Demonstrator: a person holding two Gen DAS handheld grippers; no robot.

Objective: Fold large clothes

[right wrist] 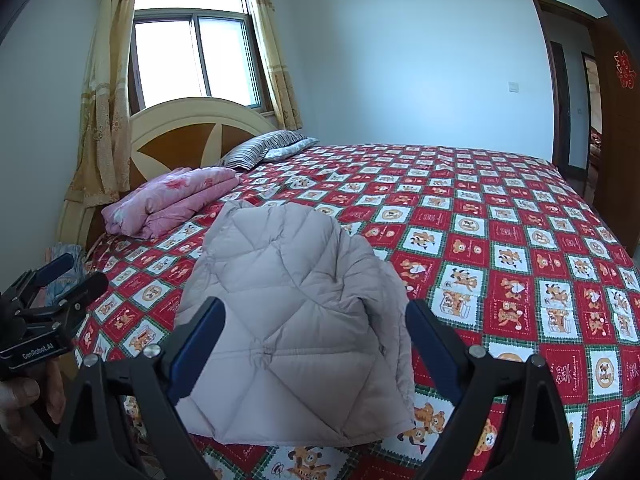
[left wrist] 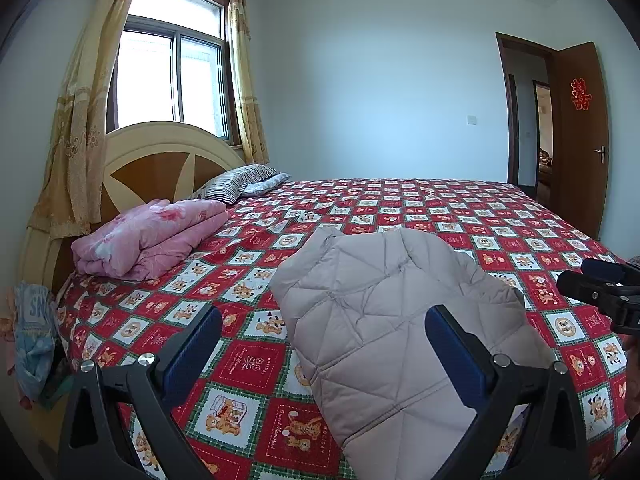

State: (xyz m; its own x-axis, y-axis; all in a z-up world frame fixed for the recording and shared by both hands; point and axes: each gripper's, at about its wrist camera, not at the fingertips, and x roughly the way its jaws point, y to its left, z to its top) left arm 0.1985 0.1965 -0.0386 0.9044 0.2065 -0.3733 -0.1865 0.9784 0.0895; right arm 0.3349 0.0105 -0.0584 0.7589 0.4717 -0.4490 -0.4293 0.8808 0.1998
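Beige quilted puffer jacket (left wrist: 384,320) is lying folded into a compact bundle on the red-and-white checkered teddy-bear bedspread (left wrist: 460,216), near the bed's front edge. Left gripper (left wrist: 324,344) is hovering over the jacket's left side, fingers spread wide, holding nothing. Right gripper (right wrist: 316,340) is hanging above the bundle, fingers also spread, gripping nothing. Folded pink floral quilt (left wrist: 152,236) is sitting well apart by the cream-and-brown wooden headboard (left wrist: 160,152), striped pillow (left wrist: 236,182) just beyond it.
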